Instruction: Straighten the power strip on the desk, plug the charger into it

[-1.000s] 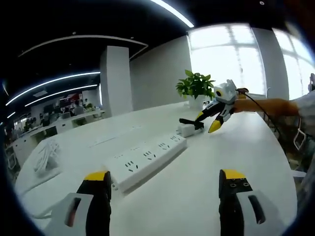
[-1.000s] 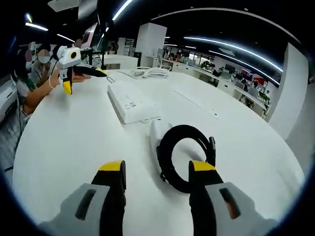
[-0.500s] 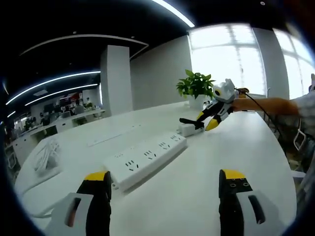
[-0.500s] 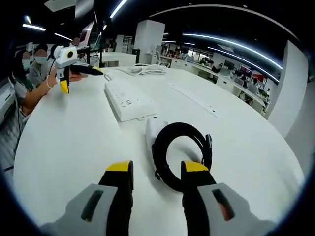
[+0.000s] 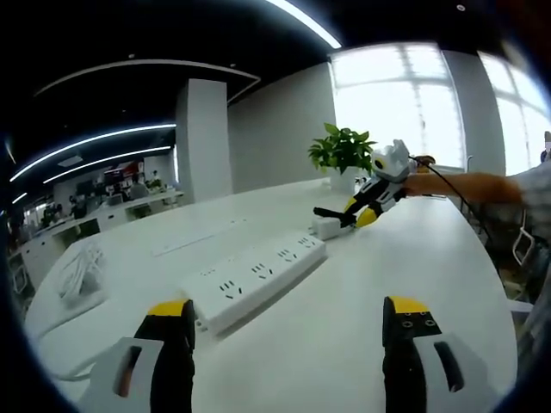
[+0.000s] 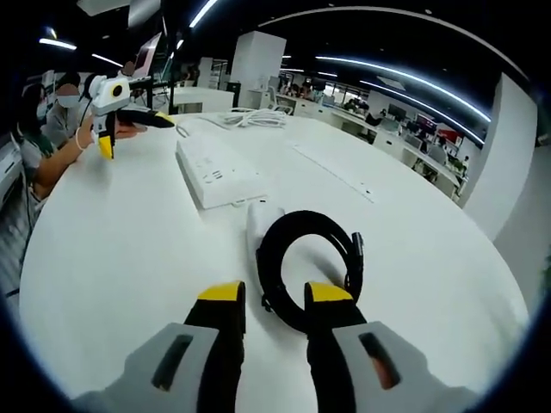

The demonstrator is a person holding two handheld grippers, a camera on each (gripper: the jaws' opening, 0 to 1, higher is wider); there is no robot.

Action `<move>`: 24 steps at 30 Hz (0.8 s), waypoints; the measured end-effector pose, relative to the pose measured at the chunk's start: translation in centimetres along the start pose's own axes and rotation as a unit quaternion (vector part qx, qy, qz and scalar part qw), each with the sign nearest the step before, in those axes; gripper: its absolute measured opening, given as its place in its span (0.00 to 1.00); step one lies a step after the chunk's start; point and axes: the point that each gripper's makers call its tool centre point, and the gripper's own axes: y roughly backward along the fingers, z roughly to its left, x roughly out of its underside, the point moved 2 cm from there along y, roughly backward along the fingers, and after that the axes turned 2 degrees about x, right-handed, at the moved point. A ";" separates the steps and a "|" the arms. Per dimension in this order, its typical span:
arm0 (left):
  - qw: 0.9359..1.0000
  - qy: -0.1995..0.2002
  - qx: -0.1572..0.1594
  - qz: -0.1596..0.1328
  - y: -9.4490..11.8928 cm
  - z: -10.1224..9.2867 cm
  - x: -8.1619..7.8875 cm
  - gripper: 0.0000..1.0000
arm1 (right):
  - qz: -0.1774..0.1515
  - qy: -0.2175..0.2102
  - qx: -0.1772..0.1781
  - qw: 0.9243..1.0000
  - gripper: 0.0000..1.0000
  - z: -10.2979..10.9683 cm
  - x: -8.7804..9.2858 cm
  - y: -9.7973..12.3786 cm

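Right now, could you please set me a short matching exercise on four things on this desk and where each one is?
Things:
1. power strip
2. charger
3. coiled cable
4. potted plant

Places:
A. by the window, at the desk's far edge
B. ahead of the right gripper's tips
C. flat along the desk's middle
D. between the strip and the coil

Pairs: 1-C, 2-D, 3-B, 4-A

White multi-outlet power strip (image 5: 255, 277) lies flat on the white desk (image 5: 362, 310), sockets facing up. White charger (image 6: 260, 225) with coiled black cable (image 6: 306, 262) lies just beyond its end.
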 end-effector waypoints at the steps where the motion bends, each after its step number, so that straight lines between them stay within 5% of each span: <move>1: 1.000 0.001 0.000 -0.001 0.0 0.0 -0.1 0.92 | 0.001 0.002 -0.001 1.000 0.26 0.0 0.1 0.0; 24: 1.000 0.006 0.000 -0.003 0.1 0.1 0.1 0.92 | 0.013 0.036 0.009 0.999 0.18 -0.4 0.3 -0.5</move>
